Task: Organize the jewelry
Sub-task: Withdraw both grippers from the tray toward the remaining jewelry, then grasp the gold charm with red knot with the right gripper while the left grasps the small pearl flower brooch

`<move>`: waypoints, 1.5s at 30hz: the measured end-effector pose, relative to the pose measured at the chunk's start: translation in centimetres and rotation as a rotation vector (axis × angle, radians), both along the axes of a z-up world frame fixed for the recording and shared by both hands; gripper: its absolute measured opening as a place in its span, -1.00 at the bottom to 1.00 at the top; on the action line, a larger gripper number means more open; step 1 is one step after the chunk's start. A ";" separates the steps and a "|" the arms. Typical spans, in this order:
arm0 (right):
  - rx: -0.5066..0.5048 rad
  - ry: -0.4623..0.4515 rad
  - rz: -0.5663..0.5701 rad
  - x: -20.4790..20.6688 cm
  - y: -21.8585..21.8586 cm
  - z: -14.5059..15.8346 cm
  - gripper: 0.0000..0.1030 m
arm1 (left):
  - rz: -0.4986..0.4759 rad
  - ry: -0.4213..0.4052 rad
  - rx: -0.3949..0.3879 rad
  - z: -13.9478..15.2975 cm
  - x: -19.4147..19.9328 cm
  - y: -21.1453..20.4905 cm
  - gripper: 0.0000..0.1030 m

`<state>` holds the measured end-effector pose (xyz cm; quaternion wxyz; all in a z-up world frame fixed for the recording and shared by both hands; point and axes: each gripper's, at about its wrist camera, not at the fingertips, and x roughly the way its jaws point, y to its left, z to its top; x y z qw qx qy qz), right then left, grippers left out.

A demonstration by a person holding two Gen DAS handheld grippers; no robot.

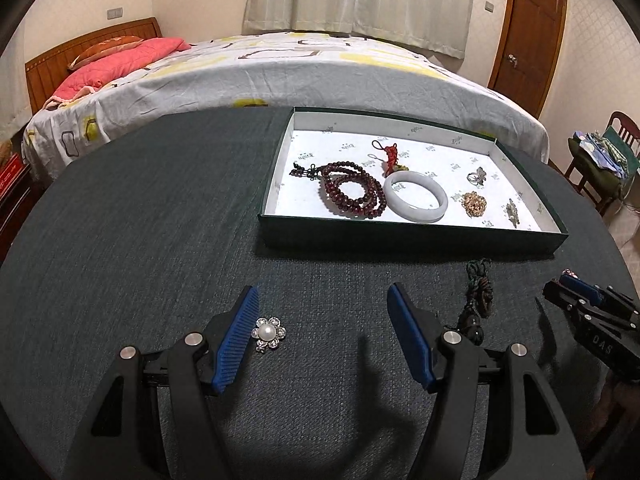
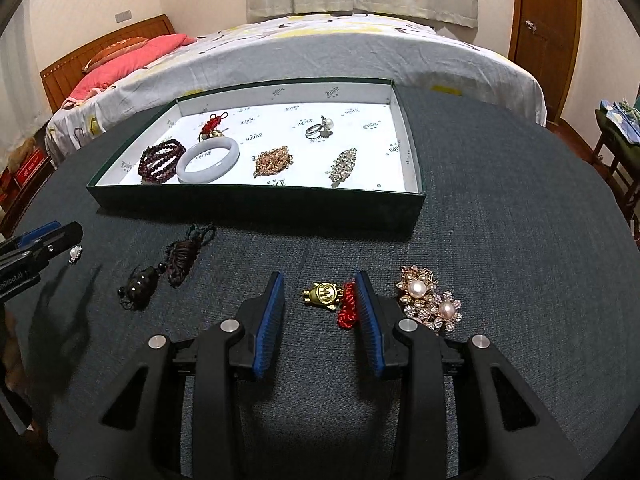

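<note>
Shallow dark green box with white printed lining (image 2: 412, 168), set on the dark grey fabric-covered table (image 2: 500, 240). Inside, at the left: dark red beaded bracelet (image 2: 160, 160) touching a pale lavender jade bangle (image 2: 209, 160), with a red knotted tassel charm (image 2: 210, 123) just behind. Further right in the same box: gold chain heap (image 2: 273, 161), silver ring with a pearl (image 2: 319, 128), long rhinestone clip (image 2: 343, 166).

Outside the box, on the cloth: small pearl-and-rhinestone flower brooch (image 1: 269, 334) touching the inner face of the left finger of the left gripper (image 1: 324, 338), fingers spread wide, nothing clamped. Dark carved pendant on a brown-green braided cord (image 2: 160, 276) between the two tools. Gold charm on a red knotted cord (image 2: 325, 295) between the parted fingers of the right gripper (image 2: 320, 320), cord against the right finger, not pinched. Two gold flower brooches with pink pearls (image 2: 430, 300) just right of that finger, partly hidden behind it.

Printing on the lining too small to read.
</note>
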<state>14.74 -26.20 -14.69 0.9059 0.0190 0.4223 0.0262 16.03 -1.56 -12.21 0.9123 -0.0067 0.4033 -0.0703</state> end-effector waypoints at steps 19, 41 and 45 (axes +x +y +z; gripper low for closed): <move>0.021 -0.022 -0.013 -1.2 -0.7 0.2 -0.92 | 0.014 0.013 0.003 -0.3 0.0 0.6 0.26; 0.047 0.002 -0.017 -1.2 -1.1 -0.1 -0.44 | 0.027 0.029 0.017 -0.8 -0.3 1.3 0.26; 0.022 0.024 0.004 -1.2 -0.6 -0.4 -0.65 | 0.026 0.033 0.018 -0.9 -0.3 1.4 0.26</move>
